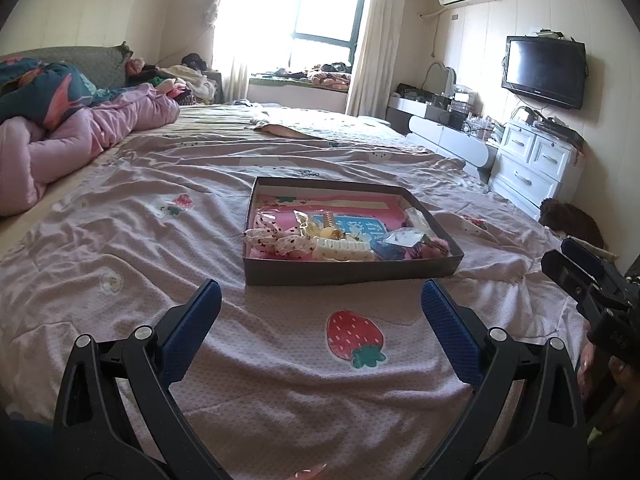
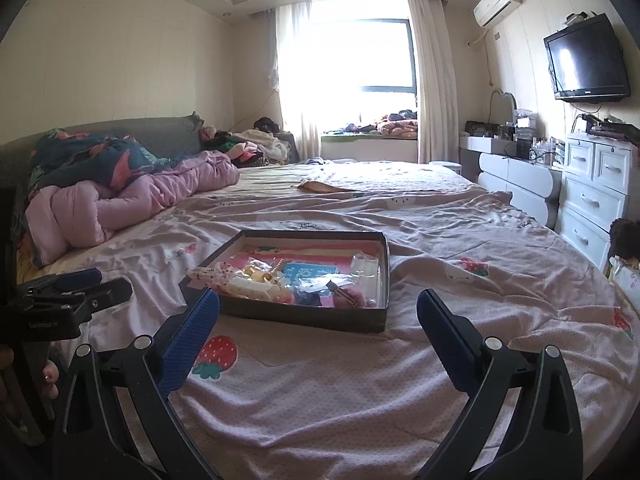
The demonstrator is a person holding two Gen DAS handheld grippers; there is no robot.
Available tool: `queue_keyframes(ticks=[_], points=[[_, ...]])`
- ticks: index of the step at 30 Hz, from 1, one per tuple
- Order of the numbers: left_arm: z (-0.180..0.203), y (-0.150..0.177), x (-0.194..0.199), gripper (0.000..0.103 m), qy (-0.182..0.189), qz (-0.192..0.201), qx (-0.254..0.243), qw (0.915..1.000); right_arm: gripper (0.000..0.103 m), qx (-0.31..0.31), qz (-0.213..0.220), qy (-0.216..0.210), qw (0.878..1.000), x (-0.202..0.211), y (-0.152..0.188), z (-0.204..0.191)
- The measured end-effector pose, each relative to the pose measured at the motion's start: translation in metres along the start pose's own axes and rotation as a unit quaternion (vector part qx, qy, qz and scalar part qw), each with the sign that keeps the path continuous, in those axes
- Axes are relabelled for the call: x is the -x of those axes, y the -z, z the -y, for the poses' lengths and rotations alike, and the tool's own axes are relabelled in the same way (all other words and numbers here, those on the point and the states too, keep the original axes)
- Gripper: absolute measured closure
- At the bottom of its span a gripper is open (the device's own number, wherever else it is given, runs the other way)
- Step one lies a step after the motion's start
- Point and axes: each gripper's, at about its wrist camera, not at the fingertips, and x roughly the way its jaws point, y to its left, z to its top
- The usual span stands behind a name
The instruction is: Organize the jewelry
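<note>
Nearest the lens, the left gripper (image 1: pixel 321 308) stands spread wide with nothing between its blue pads (image 1: pixel 191 332), hovering above the pink bedsheet (image 1: pixel 280 392) and its printed strawberry (image 1: pixel 354 336). The right gripper (image 2: pixel 318 312) is likewise released and empty, held alongside at about the same height.

Just beyond both lies the shallow grey cardboard box (image 1: pixel 348 270), flat on the sheet, its long axis running away from the cameras. It sits dead ahead of the left gripper and slightly left of the right one, so both seem about equally near. Inside, crowded against the near wall, are a cream claw hair clip (image 1: pixel 342 249), a dotted fabric scrunchie (image 1: pixel 276 240), a gold clip (image 1: pixel 332 228) and small clear plastic packets (image 1: pixel 404 236); the far half is mostly bare.

Farther off are a rumpled pink duvet (image 1: pixel 80 136), the bright window (image 1: pixel 320 4) and a wall television (image 1: pixel 544 72).
</note>
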Motion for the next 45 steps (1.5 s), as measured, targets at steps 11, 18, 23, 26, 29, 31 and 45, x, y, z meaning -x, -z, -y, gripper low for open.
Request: queue_keyframes(ticks=[11, 18, 23, 26, 29, 31, 45], points=[[0.0002, -0.0009, -0.0021, 0.011, -0.003, 0.007, 0.000, 1.0000, 0.007, 0.002, -0.003, 0.002, 1.000, -0.0028, 0.0013, -0.0005], [0.0015, -0.0009, -0.0017, 0.011, -0.007, 0.006, -0.004, 1.0000, 0.007, 0.002, -0.004, 0.001, 1.000, -0.0034, 0.0017, -0.0004], [0.0000, -0.0016, -0.0032, 0.011, -0.008, 0.003, -0.002, 1.0000, 0.007, 0.001, -0.008, 0.000, 1.000, -0.0044, 0.0020, -0.0002], [-0.0002, -0.0010, -0.0032, 0.011, -0.008, 0.003, -0.001, 1.0000, 0.007, 0.002, -0.011, -0.002, 1.000, -0.0056, 0.0017, 0.0001], [0.0003, -0.0006, -0.0030, 0.011, -0.010, 0.003, -0.002, 0.9999, 0.007, 0.003, -0.010, -0.001, 1.000, -0.0056, 0.0015, -0.0004], [0.0006, -0.0006, -0.0031, 0.011, -0.009, 0.003, -0.001, 1.0000, 0.007, 0.002, -0.010, -0.002, 1.000, -0.0058, 0.0015, -0.0001], [-0.0005, -0.0004, -0.0033, 0.011, -0.011, 0.001, 0.002, 0.9999, 0.007, 0.003, -0.014, -0.002, 1.000, -0.0069, 0.0015, -0.0014]])
